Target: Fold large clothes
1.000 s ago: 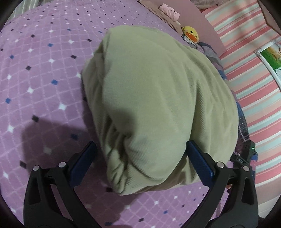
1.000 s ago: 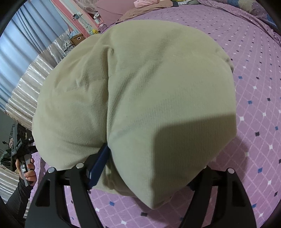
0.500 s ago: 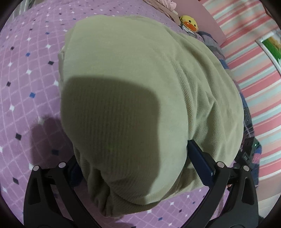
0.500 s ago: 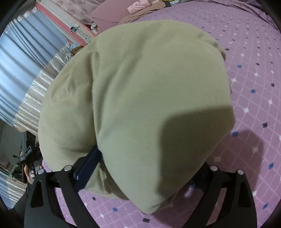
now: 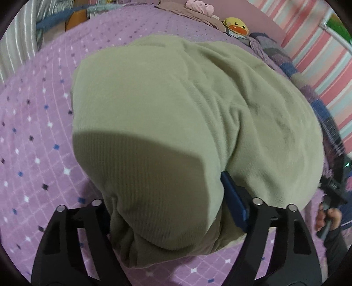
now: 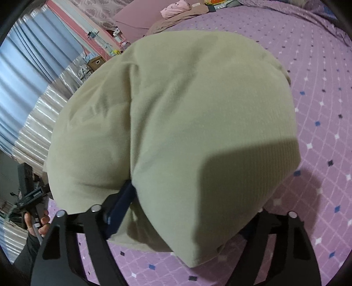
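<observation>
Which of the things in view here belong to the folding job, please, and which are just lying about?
Job: olive garment, left gripper and right gripper, both closing on its folded bulk.

Lying about: duck plush, pink toy, brown cloth, cardboard box.

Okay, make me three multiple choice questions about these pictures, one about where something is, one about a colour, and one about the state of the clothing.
1. Where is the yellow duck toy?
A. On the folded garment
B. At the far edge of the bed, beyond the garment
C. Between the left gripper's fingers

2. What colour is the garment?
A. Pale olive green
B. Bright red
C. Navy blue

3. What state is the garment in?
A. Spread flat in one layer
B. Hanging on a hanger
C. Folded into a thick bundle on the purple bedspread, with an end between each gripper's fingers

Answers: 1 B, the toy sits far behind the bundle. 2 A, the cloth is dull green in both views. 3 C, layered edges bulge between the left gripper and the right gripper, whose fingers are closing.
</observation>
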The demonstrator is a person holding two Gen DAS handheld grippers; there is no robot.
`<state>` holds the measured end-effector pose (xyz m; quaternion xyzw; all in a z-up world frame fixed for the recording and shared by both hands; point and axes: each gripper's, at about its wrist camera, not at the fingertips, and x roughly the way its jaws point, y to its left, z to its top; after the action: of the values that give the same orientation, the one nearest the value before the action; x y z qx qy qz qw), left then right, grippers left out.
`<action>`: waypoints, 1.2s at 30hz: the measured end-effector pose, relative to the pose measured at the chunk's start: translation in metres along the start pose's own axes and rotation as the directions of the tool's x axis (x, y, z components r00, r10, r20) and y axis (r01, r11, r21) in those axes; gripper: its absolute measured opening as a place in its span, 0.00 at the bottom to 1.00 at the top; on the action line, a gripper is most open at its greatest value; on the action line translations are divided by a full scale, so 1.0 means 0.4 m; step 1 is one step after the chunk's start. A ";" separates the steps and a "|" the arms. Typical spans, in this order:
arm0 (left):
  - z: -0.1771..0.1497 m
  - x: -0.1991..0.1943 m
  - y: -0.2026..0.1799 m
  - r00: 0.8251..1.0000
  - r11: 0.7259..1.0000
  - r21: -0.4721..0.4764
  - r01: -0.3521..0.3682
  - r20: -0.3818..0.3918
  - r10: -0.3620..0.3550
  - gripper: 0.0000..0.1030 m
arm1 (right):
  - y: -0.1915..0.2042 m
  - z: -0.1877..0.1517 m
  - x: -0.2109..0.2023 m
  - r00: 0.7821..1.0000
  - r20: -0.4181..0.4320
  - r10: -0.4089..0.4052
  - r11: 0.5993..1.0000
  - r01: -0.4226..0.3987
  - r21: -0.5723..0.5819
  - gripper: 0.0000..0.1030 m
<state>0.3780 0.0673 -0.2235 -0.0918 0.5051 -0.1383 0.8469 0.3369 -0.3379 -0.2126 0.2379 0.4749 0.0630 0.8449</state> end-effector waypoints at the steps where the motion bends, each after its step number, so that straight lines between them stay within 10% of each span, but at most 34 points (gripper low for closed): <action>1: 0.002 -0.002 -0.007 1.000 1.000 0.012 -0.013 0.002 0.013 0.72 | 0.003 0.001 -0.002 1.000 -0.003 -0.010 1.000 0.010 -0.002 0.73; 36: 0.075 -0.048 -0.137 0.988 0.982 0.106 -0.156 0.004 0.156 0.50 | 0.133 0.079 -0.046 0.995 -0.004 -0.100 0.992 0.099 -0.079 0.47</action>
<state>0.3881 0.0224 -0.1771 -0.0069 0.5044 -0.0983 0.8578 0.3597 -0.3082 -0.1600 0.1801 0.4869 0.0406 0.8537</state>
